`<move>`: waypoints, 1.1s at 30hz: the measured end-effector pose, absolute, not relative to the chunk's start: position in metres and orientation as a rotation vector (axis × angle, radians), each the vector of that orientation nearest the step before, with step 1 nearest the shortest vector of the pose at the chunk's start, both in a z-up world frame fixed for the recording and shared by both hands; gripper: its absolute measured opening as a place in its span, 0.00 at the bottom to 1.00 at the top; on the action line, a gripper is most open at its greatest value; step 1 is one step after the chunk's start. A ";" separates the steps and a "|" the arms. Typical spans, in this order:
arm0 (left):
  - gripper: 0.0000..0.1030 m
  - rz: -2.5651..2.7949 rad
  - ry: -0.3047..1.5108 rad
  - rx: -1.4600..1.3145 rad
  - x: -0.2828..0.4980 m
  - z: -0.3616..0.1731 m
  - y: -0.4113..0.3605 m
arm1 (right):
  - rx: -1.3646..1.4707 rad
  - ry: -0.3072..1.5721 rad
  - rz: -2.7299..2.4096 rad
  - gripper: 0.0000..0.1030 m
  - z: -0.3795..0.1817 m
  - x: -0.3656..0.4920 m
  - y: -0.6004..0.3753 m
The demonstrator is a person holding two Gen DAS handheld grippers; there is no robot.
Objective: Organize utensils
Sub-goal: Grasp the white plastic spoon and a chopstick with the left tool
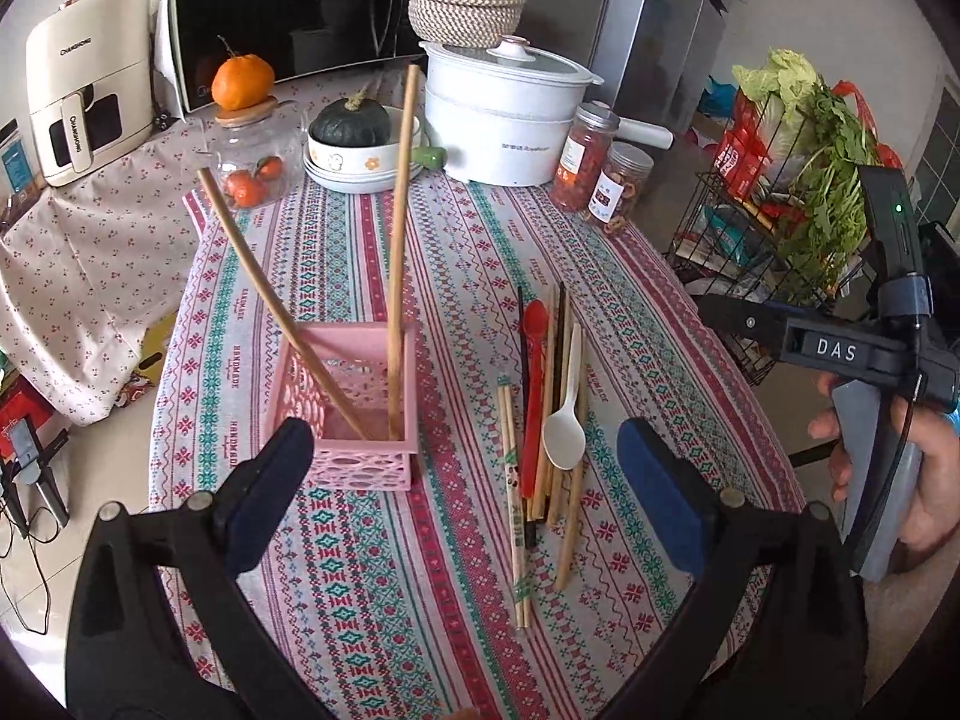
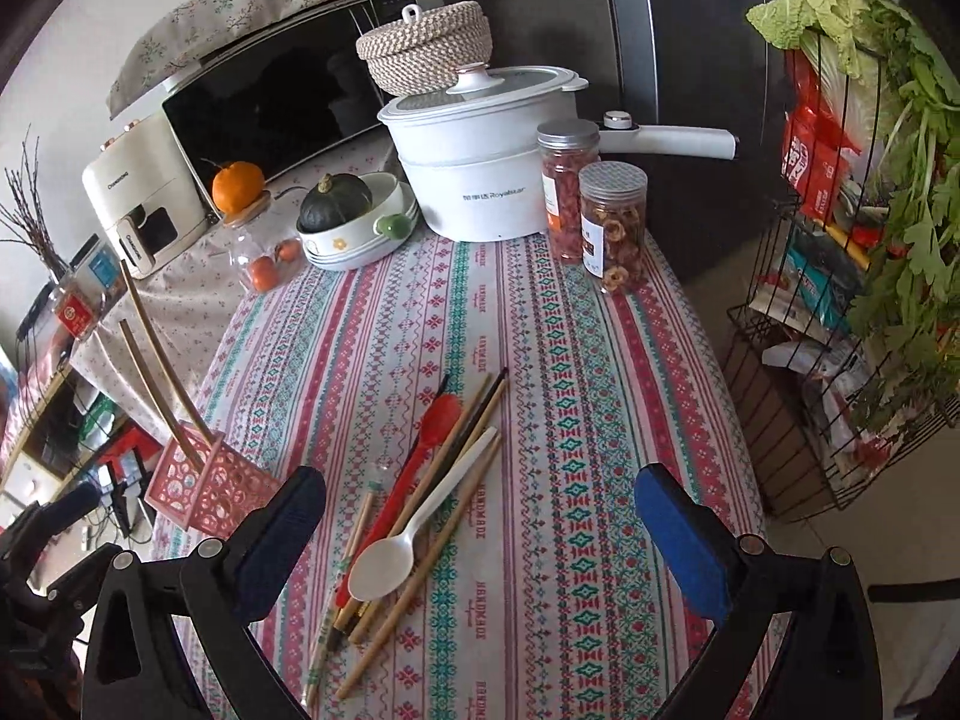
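both grippers' fingers (image 1: 660, 480) spread wide, empty, above white spoon (image 2: 384, 561); pink basket (image 1: 366, 396) holds two chopsticks

Both wrist cameras look steeply down along their open fingers at the patterned tablecloth (image 1: 432, 570), from near. They share the utensil pile (image 2: 414, 504) and pink holder (image 1: 360, 414), seen from the left and the right.

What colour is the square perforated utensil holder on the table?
The square perforated plastic utensil holder is pink, best seen in the left wrist view.
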State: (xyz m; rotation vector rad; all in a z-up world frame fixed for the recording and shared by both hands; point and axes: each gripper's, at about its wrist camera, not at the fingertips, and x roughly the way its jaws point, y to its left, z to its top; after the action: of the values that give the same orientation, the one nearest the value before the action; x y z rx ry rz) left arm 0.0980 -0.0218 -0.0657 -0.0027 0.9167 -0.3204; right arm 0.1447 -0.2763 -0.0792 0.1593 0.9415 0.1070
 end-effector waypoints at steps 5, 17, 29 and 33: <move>0.98 -0.414 0.969 0.056 0.108 -0.073 -0.066 | 0.165 0.967 0.046 1.00 -0.083 0.142 -0.305; 0.46 -0.469 1.234 0.111 0.181 -0.134 -0.151 | 0.312 1.088 -0.031 1.00 -0.110 0.154 -0.361; 0.08 -0.384 1.322 0.307 0.210 -0.179 -0.188 | 0.372 1.107 -0.031 1.00 -0.116 0.158 -0.381; 0.04 -0.382 1.299 0.298 0.206 -0.174 -0.185 | 0.366 1.113 -0.021 1.00 -0.117 0.160 -0.378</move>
State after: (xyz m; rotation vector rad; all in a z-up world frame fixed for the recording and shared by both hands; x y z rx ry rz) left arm 0.2059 -0.1846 -0.1743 0.2979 1.2994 -0.3820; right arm 0.1598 -0.3782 -0.1168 0.3665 1.1128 -0.0208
